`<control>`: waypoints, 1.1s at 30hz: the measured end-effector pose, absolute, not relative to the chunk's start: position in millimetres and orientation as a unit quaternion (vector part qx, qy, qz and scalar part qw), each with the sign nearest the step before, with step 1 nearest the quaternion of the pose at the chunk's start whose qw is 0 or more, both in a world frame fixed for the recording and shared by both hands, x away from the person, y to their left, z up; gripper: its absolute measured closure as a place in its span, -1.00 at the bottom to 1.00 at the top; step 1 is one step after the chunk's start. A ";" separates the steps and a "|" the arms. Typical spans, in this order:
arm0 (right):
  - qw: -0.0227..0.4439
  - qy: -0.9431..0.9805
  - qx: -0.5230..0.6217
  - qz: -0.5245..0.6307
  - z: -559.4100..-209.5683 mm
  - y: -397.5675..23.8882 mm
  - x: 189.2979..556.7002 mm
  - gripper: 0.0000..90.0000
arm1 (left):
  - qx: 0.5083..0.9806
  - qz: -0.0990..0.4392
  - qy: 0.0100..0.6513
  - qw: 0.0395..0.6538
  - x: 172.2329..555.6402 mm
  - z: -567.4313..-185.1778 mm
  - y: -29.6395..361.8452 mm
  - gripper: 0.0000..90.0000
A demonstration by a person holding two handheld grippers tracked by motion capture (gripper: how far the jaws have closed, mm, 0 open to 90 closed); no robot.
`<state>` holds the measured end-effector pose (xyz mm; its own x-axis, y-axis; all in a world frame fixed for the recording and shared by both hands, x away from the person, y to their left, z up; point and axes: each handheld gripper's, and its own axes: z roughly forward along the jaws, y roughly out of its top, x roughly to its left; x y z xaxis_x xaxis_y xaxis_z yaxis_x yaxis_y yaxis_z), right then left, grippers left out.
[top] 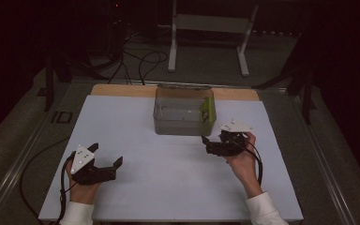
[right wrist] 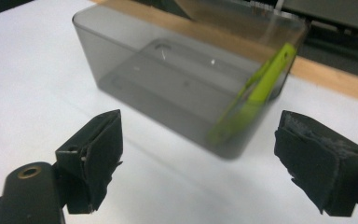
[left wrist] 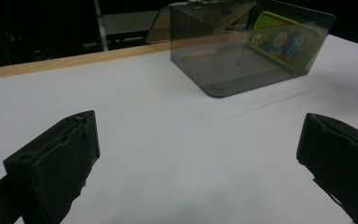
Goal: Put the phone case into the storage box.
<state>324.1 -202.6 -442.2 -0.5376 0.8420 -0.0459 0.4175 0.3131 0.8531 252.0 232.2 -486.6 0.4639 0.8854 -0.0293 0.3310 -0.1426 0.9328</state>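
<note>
A clear grey plastic box [top: 180,117] stands at the back middle of the white sheet. Inside it, a green phone case [top: 207,111] with a cartoon print leans upright against the right wall. My right gripper [top: 213,137] sits just in front of the box's right corner, open, with nothing between its pads. In the right gripper view the box [right wrist: 168,79] and the green case [right wrist: 256,98] lie straight beyond the gripper [right wrist: 198,128]. My left gripper [top: 106,154] rests low at the front left, open and empty. Its own view shows the gripper [left wrist: 198,135], the box [left wrist: 233,70] and the case [left wrist: 284,42] farther off.
A white sheet [top: 168,183] covers the table, and a strip of bare wood [top: 122,90] shows along the back edge. Behind the table, a white metal stand [top: 206,23] and black cables [top: 143,61] lie on the floor. A person's hands and white sleeves come in at the bottom.
</note>
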 end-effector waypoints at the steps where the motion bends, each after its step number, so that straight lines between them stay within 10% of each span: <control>1: 0.253 0.770 0.409 0.420 -442.2 -202.6 324.1 -0.67 | 0.701 0.283 0.434 0.490 252.0 -486.6 232.2 -1.00; 33: 0.312 0.700 0.403 0.500 -497.4 -260.2 242.3 -0.68 | 0.696 0.290 0.426 0.499 249.5 -492.0 238.3 -1.00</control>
